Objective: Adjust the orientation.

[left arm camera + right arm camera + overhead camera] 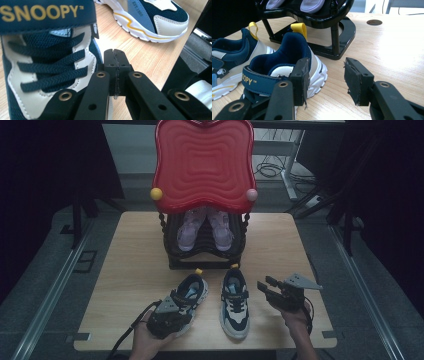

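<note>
1. We find the left shoe [189,296] on the wooden table [130,270], near its front edge, toe toward the person and its yellow heel loop toward the black rack [172,260]. In the left gripper view its dark laces and the strap lettered SNOOPY fill the 10 o'clock area.
2. We note the left gripper [167,312] lying over the toe end of this shoe, at 6 o'clock from the shoe's opening. Its jaws are fully closed, pad against pad, with nothing between them; the tips sit just beside the shoe's lace panel. Whether they touch the shoe we cannot tell.
3. We record the right shoe [235,302] just beside the first, at its 3 o'clock, apart from it.
4. We see the right gripper [270,289] at 3 o'clock from the right shoe, near it, jaws parted and empty. In the right gripper view one jaw stands just in front of that shoe's heel side.
5. At 12 o'clock the rack holds a pair of lilac shoes [205,230] beneath a red tray [202,160].
</note>
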`<state>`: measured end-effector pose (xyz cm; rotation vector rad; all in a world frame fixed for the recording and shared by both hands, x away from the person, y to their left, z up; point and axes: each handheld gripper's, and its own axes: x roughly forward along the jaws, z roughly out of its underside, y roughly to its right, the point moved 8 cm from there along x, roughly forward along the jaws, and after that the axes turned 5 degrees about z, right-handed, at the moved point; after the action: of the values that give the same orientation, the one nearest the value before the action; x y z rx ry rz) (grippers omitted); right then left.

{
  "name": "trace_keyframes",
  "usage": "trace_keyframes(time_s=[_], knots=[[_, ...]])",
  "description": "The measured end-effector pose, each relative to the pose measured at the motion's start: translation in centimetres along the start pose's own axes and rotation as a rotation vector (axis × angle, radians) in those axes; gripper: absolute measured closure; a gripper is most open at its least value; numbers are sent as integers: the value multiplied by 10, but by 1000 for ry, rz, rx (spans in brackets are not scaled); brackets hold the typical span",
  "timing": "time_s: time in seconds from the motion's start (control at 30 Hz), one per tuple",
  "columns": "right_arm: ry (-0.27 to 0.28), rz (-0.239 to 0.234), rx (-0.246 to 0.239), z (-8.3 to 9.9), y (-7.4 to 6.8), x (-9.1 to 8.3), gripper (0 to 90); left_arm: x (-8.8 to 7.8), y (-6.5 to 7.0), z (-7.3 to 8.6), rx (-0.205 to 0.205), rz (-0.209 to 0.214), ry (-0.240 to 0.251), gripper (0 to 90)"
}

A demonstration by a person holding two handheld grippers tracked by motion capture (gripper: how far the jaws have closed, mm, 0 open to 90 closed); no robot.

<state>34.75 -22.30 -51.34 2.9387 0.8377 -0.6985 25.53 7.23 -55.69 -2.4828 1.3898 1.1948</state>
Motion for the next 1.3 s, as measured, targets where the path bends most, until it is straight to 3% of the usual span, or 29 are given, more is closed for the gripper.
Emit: trace_keyframes(time_s=[0.33,0.8,1.3], knots=[[2,3,10,0,2,-1,546,-15,-16,10,-57,4,9,900],[2,3,23,0,5,-1,546,-27,-42,30,-130,-32,4,899],[2,5,28,1,7,-1,546,-37,-64,34,-175,-57,8,896]])
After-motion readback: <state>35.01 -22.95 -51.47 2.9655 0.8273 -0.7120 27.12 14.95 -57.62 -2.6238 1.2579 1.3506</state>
